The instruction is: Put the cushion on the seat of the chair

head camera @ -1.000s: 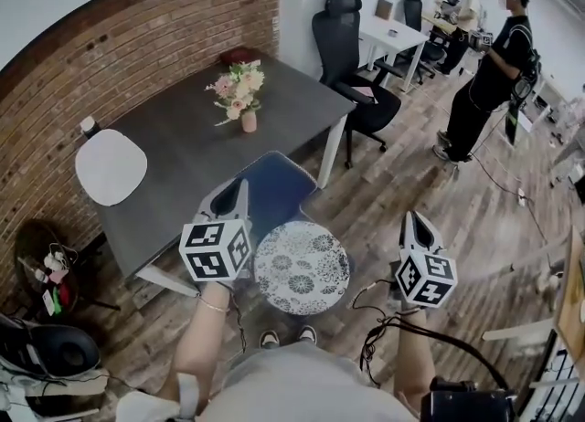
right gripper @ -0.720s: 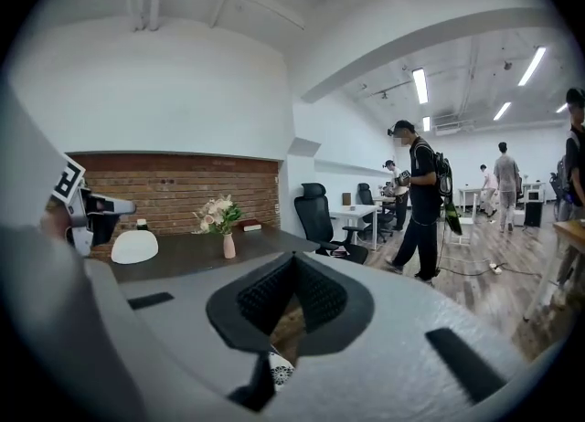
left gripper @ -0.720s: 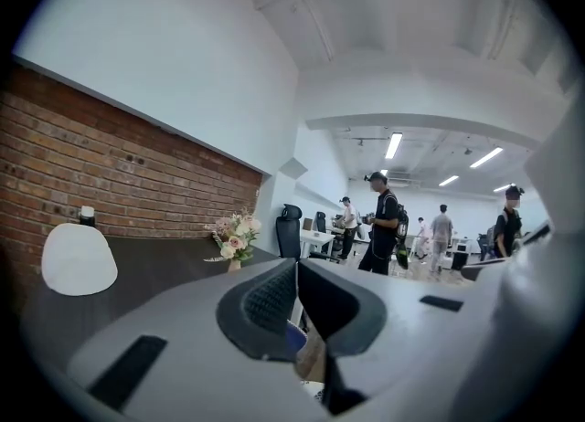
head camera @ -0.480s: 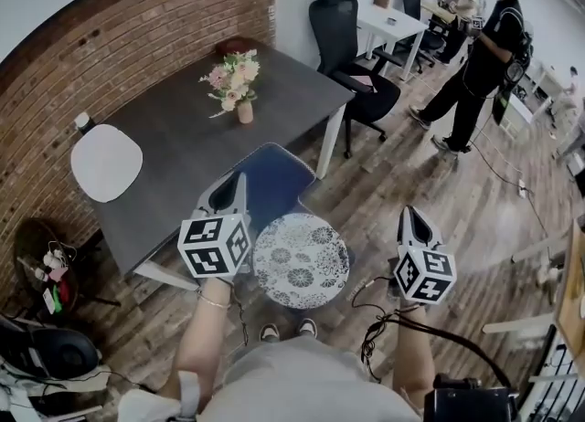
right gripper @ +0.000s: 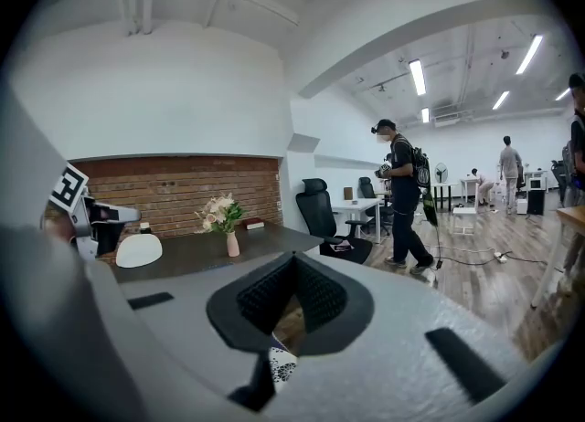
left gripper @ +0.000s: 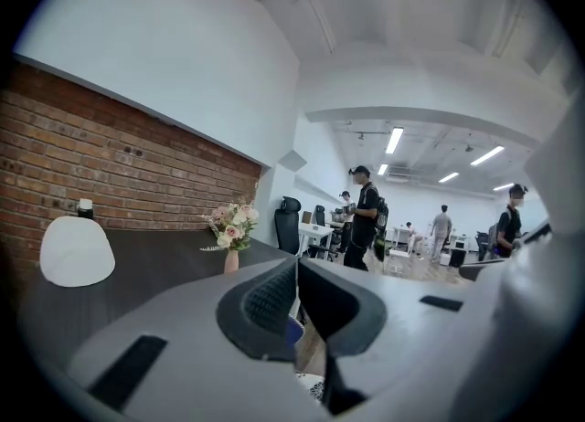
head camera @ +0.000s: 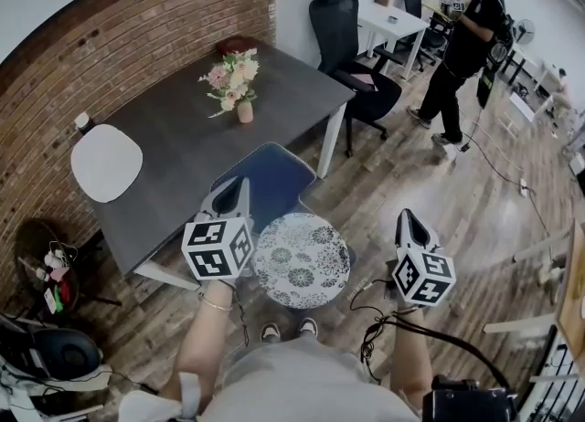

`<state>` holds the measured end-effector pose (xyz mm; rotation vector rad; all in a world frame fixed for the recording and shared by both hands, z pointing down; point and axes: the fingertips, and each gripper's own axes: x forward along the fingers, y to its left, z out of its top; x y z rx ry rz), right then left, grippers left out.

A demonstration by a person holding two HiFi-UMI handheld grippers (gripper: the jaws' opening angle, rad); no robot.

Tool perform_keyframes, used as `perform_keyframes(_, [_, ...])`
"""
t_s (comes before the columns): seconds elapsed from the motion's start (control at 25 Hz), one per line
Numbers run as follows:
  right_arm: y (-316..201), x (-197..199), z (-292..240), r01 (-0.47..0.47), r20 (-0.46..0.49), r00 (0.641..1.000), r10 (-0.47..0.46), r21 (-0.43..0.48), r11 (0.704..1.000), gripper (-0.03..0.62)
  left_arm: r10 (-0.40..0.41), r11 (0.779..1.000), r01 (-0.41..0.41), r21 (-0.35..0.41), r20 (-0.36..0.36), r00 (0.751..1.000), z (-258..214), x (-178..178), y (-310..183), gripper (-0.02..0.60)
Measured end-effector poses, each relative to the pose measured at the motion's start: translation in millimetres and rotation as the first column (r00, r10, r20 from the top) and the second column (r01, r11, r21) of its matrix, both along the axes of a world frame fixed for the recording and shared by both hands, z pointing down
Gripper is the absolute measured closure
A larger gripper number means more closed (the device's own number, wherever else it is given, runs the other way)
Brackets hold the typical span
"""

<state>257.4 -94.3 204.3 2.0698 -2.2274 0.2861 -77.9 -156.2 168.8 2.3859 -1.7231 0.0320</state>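
Bystander (head camera: 469, 32) nearer desk (head camera: 388, 35); cushion (head camera: 302, 262) unmoved

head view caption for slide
Left gripper and right gripper, both shut, flank a round floral cushion by a blue chair at a dark grey table

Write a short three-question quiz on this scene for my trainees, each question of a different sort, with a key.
1. True or false: the left tongs and the right tongs are both shut, with nothing between their jaws.
2. What stands on the dark table? A. a vase of flowers; B. a laptop; C. a stack of plates.
3. Fill in the blank: in the head view, the patterned cushion shows ___ the two tongs.

Key: 1 true; 2 A; 3 between.
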Motion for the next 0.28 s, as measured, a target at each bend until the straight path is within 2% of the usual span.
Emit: perform_keyframes(0.28, [-0.2,3.4,5.6,-0.004,0.007,1.000,0.004,-0.022,1.000,0.592,0.005,1.000,-0.005,-0.013,0.004,1.000,4.3,4.7,0.1,0.572])
